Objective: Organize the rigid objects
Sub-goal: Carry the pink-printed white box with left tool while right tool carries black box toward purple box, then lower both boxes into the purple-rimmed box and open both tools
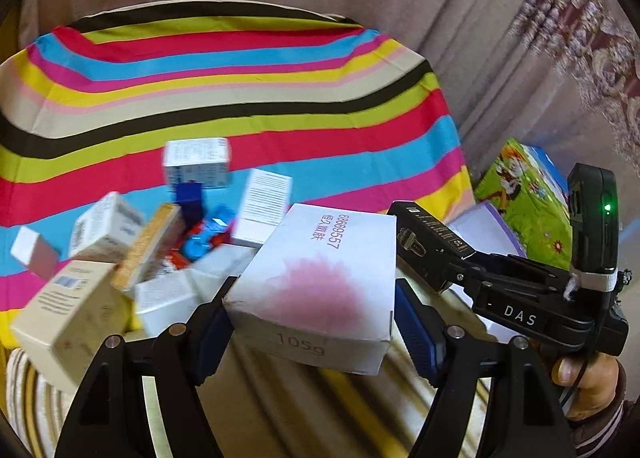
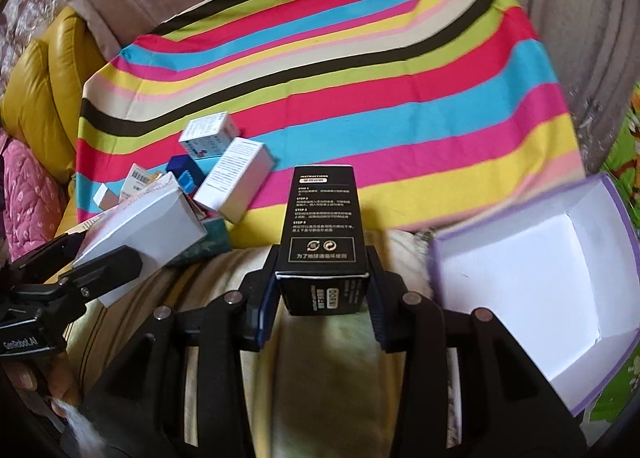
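Two boxes are in your grip, one per gripper. Your left gripper (image 1: pixel 314 322) has its jaws spread wide and clamped on the sides of a white carton (image 1: pixel 320 278) with a pink blotch and a printed number; it sits at 6 o'clock in the left wrist view, lifted clear of the pile. Your right gripper (image 2: pixel 320 298) has its jaws much narrower, pressed on both sides of a black instruction-printed box (image 2: pixel 324 225), at 6 o'clock in its own view. One open, purple-edged white box (image 2: pixel 540 278) lies at 3 o'clock there, with nothing inside that shows. At least seven small cartons (image 1: pixel 132 250) lie heaped at 9 o'clock in the left view, blurred, so the count is rough. One striped cloth (image 1: pixel 240 97) spreads from 10 to 2 o'clock behind everything.
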{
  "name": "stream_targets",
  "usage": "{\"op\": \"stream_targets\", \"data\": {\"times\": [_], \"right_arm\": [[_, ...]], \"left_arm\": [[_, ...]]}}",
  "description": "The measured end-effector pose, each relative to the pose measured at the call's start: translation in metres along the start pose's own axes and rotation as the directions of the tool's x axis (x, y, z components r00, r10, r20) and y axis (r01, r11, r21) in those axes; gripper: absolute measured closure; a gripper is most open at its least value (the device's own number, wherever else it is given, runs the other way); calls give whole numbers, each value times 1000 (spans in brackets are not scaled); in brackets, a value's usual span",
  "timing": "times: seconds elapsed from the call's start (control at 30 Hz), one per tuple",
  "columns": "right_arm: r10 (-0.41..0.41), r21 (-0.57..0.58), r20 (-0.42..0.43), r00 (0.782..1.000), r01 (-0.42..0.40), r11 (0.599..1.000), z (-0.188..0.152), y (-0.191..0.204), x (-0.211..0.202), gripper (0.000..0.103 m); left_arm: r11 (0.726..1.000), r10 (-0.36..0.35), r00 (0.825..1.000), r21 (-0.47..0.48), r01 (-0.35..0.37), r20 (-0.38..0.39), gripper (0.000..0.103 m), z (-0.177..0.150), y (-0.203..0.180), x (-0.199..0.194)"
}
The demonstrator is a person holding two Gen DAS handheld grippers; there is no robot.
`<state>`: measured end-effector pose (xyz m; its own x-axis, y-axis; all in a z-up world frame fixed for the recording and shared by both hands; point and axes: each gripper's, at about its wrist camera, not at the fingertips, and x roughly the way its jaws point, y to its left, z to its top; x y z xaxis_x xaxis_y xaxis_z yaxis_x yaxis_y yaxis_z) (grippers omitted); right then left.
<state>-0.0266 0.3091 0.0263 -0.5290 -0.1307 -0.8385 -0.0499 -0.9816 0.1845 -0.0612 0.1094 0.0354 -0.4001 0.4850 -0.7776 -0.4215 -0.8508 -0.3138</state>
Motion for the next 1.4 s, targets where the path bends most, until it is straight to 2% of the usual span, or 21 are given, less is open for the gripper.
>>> {"op": "stream_targets", "data": {"times": [0.43,0.67,0.87,1.17,1.4], "right_arm": [[-99,132,14,995,96,987,-29,-83,-32,60],[-179,206,-5,984,176,963,-45,-125,-40,60],[-216,255,-24,976,215,943,-53,-151,-44,60],[-256,321,-44,966,256,912,-62,-175,-47,60],[-275,335,-42,960,273,902,-62,-181,-52,59]], "left_arm": [[995,-38,997,87,43,-64,28,0,-63,27],[982,-52,993,173,71,-110,28,-1,-110,47],[967,-62,987,234,96,-149,28,-3,-144,64],[957,-68,980,267,118,-187,28,-7,-167,79],[961,-88,977,240,134,-192,28,-5,-166,84]]}}
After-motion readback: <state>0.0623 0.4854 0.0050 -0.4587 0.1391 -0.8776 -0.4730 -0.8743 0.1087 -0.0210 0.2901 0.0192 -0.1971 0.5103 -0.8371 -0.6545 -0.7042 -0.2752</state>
